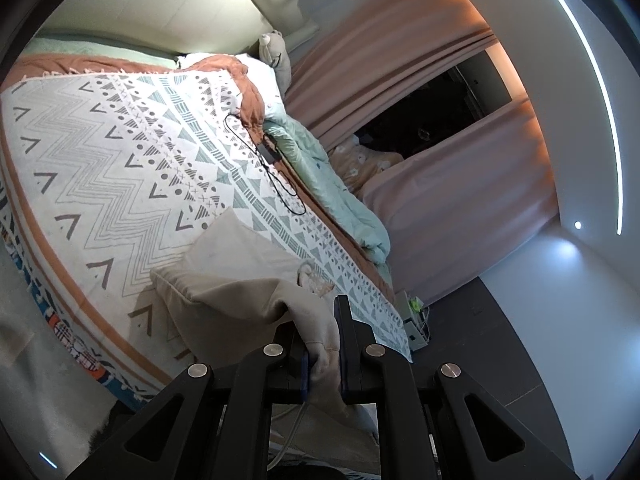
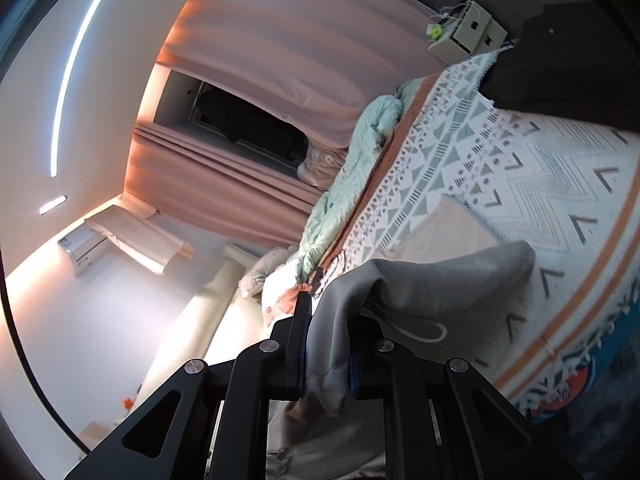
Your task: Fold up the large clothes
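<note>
A beige garment (image 1: 224, 276) lies partly on the patterned bedspread (image 1: 104, 168), its near edge lifted. My left gripper (image 1: 322, 336) is shut on a bunched fold of that garment, which hangs down between the fingers. In the right wrist view the same beige garment (image 2: 448, 276) drapes over and between the fingers. My right gripper (image 2: 328, 340) is shut on its cloth, and a white drawstring (image 2: 424, 330) loops just beyond. The rest of the garment (image 2: 452, 228) lies flat on the bedspread (image 2: 560, 184).
A black cable and small device (image 1: 272, 152) lie on the bed's far side beside a mint quilt (image 1: 344, 196). Pink curtains (image 1: 420, 92) hang behind. A beige box (image 2: 464, 32) sits on the dark floor by the bed corner. A plush toy (image 1: 276, 52) leans at the headboard.
</note>
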`<action>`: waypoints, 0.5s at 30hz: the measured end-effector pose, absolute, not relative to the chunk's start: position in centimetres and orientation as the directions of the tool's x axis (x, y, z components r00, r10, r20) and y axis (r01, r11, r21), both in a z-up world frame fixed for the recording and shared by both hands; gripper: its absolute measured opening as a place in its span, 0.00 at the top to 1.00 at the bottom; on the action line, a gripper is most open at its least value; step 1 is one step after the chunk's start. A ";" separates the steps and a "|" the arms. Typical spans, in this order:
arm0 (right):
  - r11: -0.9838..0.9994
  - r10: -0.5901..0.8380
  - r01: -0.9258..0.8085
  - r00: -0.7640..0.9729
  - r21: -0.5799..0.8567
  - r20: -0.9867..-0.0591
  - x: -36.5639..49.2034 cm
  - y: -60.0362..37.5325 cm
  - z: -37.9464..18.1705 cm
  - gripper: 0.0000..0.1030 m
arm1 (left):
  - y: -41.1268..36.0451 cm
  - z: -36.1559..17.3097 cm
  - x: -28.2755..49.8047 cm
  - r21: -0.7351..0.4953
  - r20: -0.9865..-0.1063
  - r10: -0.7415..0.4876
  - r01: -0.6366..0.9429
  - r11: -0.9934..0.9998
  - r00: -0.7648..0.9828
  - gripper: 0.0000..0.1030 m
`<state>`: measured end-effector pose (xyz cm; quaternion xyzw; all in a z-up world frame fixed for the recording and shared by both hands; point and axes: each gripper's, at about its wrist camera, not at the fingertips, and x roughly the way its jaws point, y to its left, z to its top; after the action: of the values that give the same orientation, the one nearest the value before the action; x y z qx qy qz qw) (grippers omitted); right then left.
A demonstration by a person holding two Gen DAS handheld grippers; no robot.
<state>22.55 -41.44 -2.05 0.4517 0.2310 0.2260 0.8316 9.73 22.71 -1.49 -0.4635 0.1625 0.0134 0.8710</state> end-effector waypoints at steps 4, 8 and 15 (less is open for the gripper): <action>0.475 0.584 -0.176 0.796 0.862 -0.159 26.4 -40.3 -0.7 0.85 | 23.6 0.0 13.6 -0.797 -0.295 -0.120 -0.175 0.579 0.948 0.90; 0.455 0.568 -0.142 0.807 0.879 -0.163 30.5 -39.2 -0.3 0.85 | 24.7 0.5 18.1 -0.793 -0.314 -0.119 -0.191 0.579 0.942 0.90; 0.472 0.524 -0.068 0.823 0.879 -0.218 36.6 -37.4 -0.5 0.84 | 26.4 -0.3 25.0 -0.782 -0.368 -0.114 -0.240 0.576 0.923 0.90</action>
<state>36.61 -37.36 -0.50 0.4814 0.2368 0.1795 0.8246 25.02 26.45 -0.35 -0.4592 0.1930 0.0363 0.8664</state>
